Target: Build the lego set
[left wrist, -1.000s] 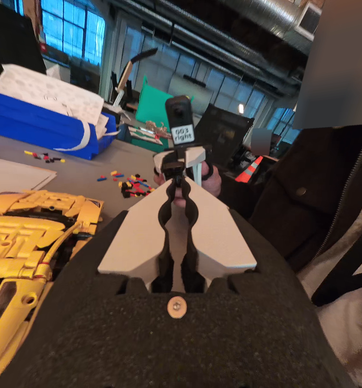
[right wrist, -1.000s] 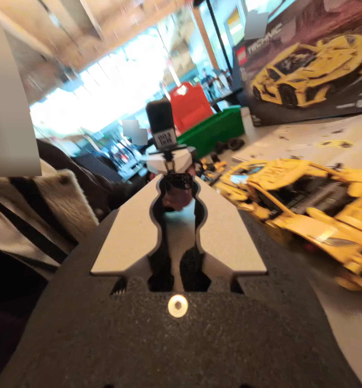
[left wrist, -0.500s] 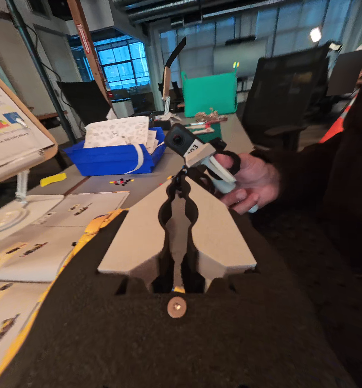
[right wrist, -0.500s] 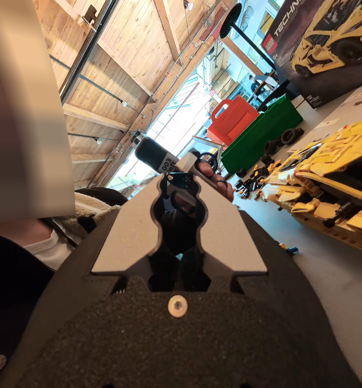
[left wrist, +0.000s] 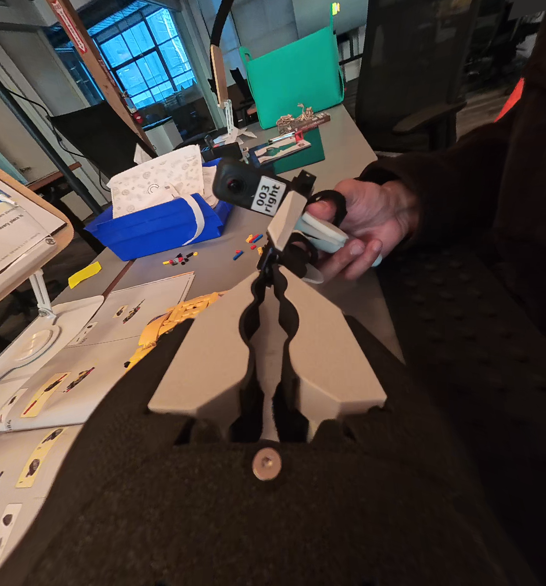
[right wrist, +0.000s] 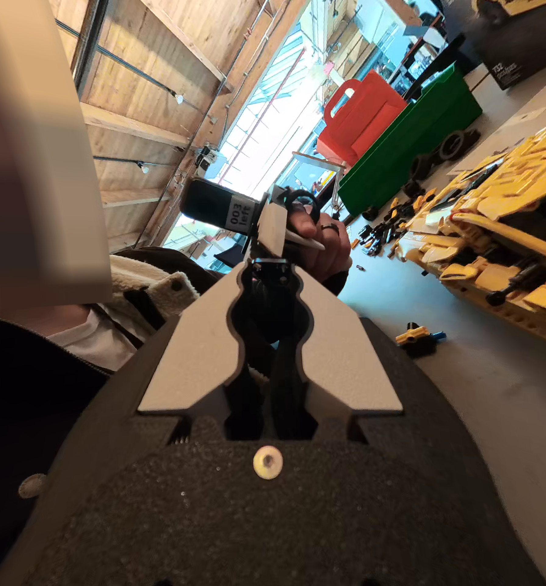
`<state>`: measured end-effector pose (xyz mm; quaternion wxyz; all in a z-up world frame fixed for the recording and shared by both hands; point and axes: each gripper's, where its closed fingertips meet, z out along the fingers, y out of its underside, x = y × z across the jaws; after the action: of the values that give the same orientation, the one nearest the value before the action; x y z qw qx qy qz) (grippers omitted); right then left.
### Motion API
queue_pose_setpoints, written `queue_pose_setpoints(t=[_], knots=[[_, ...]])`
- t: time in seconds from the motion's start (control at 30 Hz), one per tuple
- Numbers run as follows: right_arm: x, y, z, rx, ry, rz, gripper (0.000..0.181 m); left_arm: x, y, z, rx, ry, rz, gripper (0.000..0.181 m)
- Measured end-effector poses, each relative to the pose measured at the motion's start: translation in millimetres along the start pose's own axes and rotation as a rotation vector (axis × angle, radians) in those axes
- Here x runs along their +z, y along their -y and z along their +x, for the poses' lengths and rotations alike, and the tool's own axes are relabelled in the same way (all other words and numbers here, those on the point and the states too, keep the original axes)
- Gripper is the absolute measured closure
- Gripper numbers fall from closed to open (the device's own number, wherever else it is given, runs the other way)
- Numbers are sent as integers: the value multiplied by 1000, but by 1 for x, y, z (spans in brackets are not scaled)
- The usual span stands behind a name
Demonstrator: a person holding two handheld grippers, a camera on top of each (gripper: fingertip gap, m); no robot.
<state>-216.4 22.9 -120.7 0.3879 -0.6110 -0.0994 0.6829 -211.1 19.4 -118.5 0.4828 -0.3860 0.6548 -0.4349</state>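
Observation:
My left gripper [left wrist: 268, 274] is nearly shut, pinching a small dark piece [left wrist: 267, 261] with a blue bit at its tips. My right gripper [right wrist: 268, 265] meets it tip to tip in mid-air. Its jaws stand a little apart, shut on a small black piece [right wrist: 268, 262] that spans the gap. I cannot tell whether both hold the same piece. The yellow lego car [right wrist: 503, 222] sits on the grey table at the right. In the left wrist view only a corner of the car [left wrist: 183, 314] shows behind my left finger.
A small yellow, black and blue part [right wrist: 419, 339] lies loose in front of the car. Black wheels [right wrist: 455, 146], loose pieces [right wrist: 382, 228] and a green bin [right wrist: 408, 152] lie beyond. Instruction booklets [left wrist: 84, 364], a blue bin [left wrist: 160, 225] and scattered small pieces [left wrist: 252, 244] lie on the left. My two grippers' fingertips are within a few centimetres of each other.
Both grippers stayed tip to tip while turning together. The left wrist view swung off the car toward the booklets and blue bin. The right wrist view rolled, so the table looks tilted.

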Motion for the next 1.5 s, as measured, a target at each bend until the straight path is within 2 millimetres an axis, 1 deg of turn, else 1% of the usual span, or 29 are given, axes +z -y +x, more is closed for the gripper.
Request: queue_pose_setpoints(t=[0.2,0.3,0.47,0.57,0.67,0.8,0.87,0.93,1.0,1.03,1.07,1.1,1.17,1.2,1.23,1.33,1.4,1.5], knots=[[-1,-11,5,27,-11,-66,159,0,-8,8,-4,-50,-38,177],[-1,-15,8,32,-31,-95,159,0,-13,10,29,-55,-71,178],[0,-24,-1,101,67,-142,160,-3,-8,21,-30,-142,-41,177],[2,-29,0,80,47,-171,160,-5,-11,25,-67,-183,-49,177],[4,-31,-5,62,74,-181,160,-7,-6,28,-121,-225,-13,177],[6,-36,-7,17,63,-216,161,-10,-6,33,-192,-293,-3,177],[5,-40,0,-7,10,-240,161,-9,-14,33,-169,-290,-46,177],[7,-43,2,-81,-33,-261,160,-10,-15,35,-210,-316,-46,177],[7,-43,8,-191,-115,-281,160,-10,-19,33,-245,-321,-68,177],[6,-44,16,-265,-193,-307,161,-9,-27,32,-263,-322,-102,177],[4,-50,25,-364,-272,-363,161,-9,-36,34,-277,-339,-144,177],[4,-52,28,-461,-325,-397,160,-9,-40,35,-303,-349,-155,177],[4,-52,30,-605,-372,-430,160,-10,-42,35,-383,-370,-142,177],[4,-54,34,-684,-409,-463,160,-10,-45,36,-405,-380,-159,177],[3,-52,38,-780,-455,-478,159,-9,-47,34,-441,-375,-164,177],[3,-44,35,-948,-502,-457,159,-8,-41,29,-614,-400,-111,177],[2,-44,37,-1052,-549,-481,160,-7,-42,27,-662,-402,-110,177],[2,-45,41,-1135,-612,-526,160,-6,-44,27,-734,-414,-113,177]])
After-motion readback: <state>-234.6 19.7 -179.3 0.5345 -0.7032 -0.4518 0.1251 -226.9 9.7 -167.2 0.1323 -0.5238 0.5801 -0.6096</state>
